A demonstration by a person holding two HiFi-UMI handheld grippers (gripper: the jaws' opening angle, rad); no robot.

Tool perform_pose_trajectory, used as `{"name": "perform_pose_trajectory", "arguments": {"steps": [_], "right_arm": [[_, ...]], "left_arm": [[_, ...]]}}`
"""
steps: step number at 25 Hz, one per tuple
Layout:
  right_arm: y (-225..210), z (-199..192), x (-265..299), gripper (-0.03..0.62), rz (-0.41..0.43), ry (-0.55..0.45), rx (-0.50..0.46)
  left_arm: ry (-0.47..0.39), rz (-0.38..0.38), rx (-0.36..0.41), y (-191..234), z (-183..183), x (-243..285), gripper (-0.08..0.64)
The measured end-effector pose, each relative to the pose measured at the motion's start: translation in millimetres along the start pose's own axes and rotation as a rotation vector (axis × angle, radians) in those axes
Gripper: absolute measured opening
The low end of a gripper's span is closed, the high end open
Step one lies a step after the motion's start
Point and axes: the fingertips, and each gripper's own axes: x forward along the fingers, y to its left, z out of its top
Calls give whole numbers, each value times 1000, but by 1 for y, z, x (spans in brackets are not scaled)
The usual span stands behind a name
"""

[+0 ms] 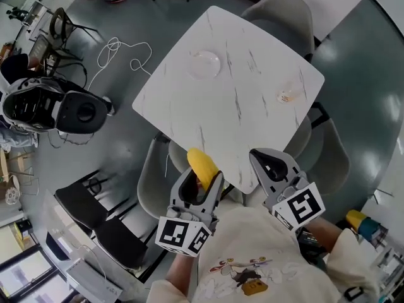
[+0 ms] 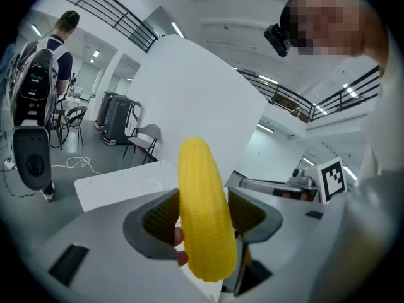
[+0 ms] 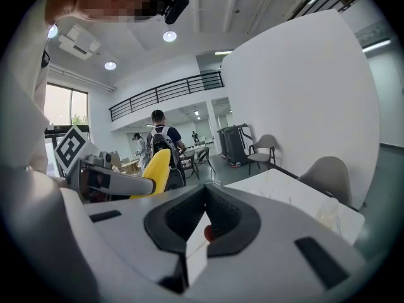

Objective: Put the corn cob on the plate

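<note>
A yellow corn cob [image 1: 201, 163] stands upright between the jaws of my left gripper [image 1: 203, 180], which is shut on it, just off the near corner of the white marble table [image 1: 252, 125]. In the left gripper view the corn cob [image 2: 201, 213] fills the gap between the grey fingers [image 2: 161, 216]. A clear plate [image 1: 205, 63] lies on the far left part of the table. My right gripper [image 1: 273, 164] hovers beside the left one at the table's near edge, shut with nothing in it; its jaws meet in the right gripper view [image 3: 203, 194].
A small clear dish [image 1: 287, 95] sits near the table's right edge. Grey chairs [image 1: 281, 11] stand around the table. A white cable [image 1: 117, 55] and a black-and-white machine [image 1: 53, 109] lie on the floor to the left. A person with a backpack [image 3: 159, 141] stands far off.
</note>
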Motion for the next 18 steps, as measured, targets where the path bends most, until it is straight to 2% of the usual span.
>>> {"name": "perform_pose_trajectory", "arguments": {"steps": [7,10,12,18], "right_arm": [[-24,3,45,5,39,8,-33],[-40,-4,64,5,18,19,-50],[-53,-10,75,5,-7,24,-43],[-79,-31,106,5,15,45,-15]], "left_arm": [[23,8,19,26,8,45,250],[33,1,34,35,9,65,250],[43,-1,45,42,9,78,250],[80,44,58,68,8,114,250]]}}
